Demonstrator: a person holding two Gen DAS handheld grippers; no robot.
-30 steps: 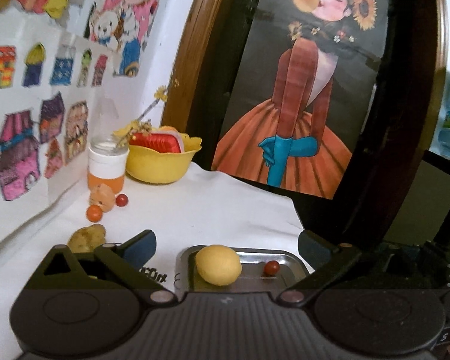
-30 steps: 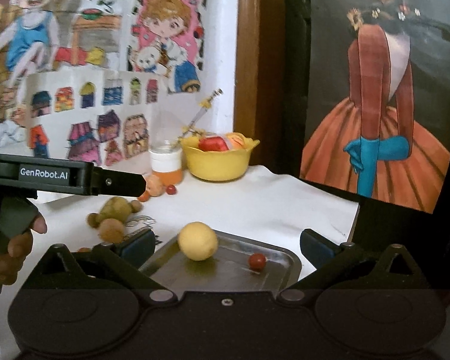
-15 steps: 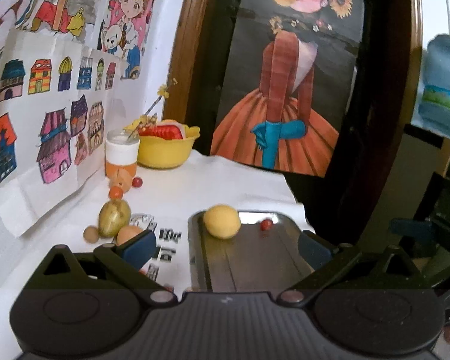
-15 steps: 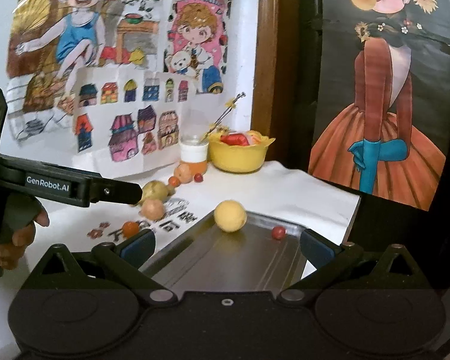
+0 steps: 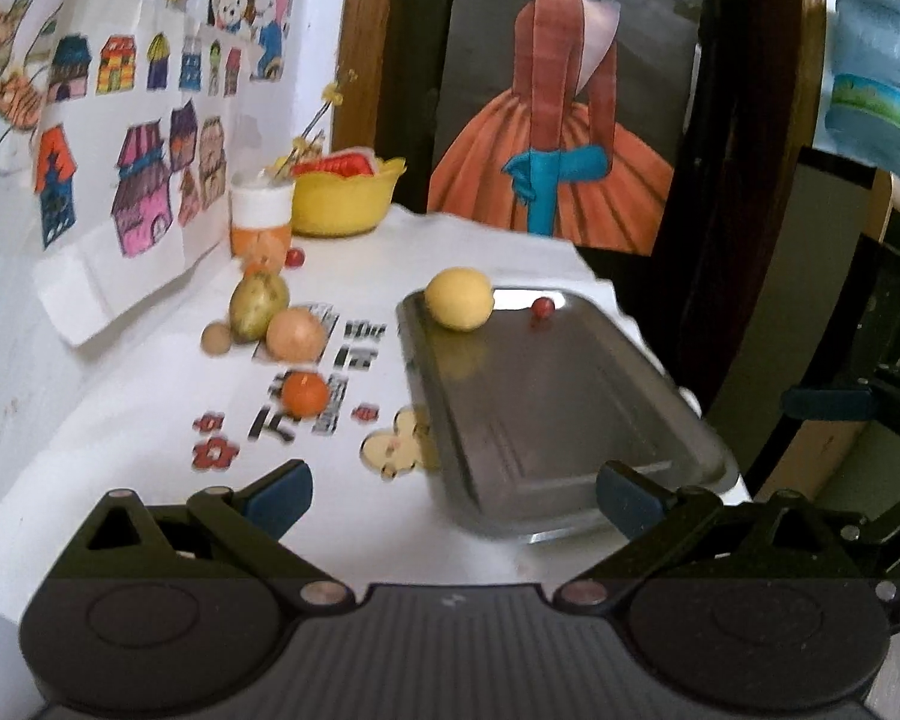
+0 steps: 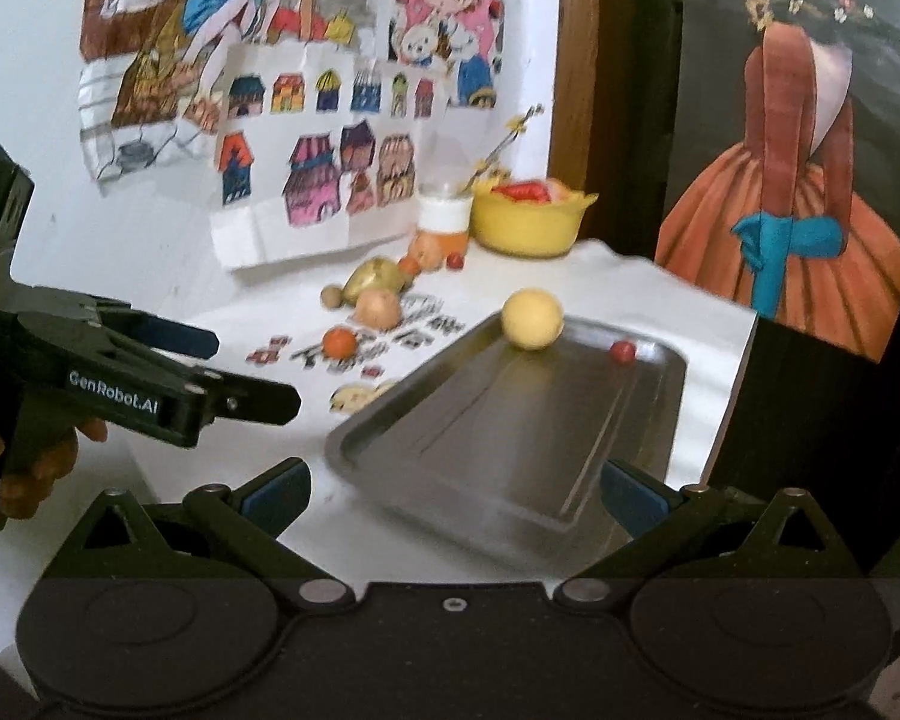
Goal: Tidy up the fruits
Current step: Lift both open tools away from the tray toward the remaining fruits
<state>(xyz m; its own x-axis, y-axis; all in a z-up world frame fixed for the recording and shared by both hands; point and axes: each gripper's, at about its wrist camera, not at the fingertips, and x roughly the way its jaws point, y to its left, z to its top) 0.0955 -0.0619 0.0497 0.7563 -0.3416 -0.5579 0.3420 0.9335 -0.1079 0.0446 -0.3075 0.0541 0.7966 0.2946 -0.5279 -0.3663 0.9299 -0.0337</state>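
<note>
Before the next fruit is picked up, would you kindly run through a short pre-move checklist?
1. Left gripper open and empty: ok.
2. Right gripper open and empty: ok.
3. Metal tray has free room: ok; only the yellow fruit and a small red fruit sit at its far end.
4. Orange fruit lies apart from its neighbours: ok.
5. Tray clear of the table edge: cannot tell.

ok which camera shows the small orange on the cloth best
The left wrist view: the orange sits nearer and larger there, unblocked, though slightly blurred. The right wrist view shows the same orange smaller and farther off, also unblocked.
</note>
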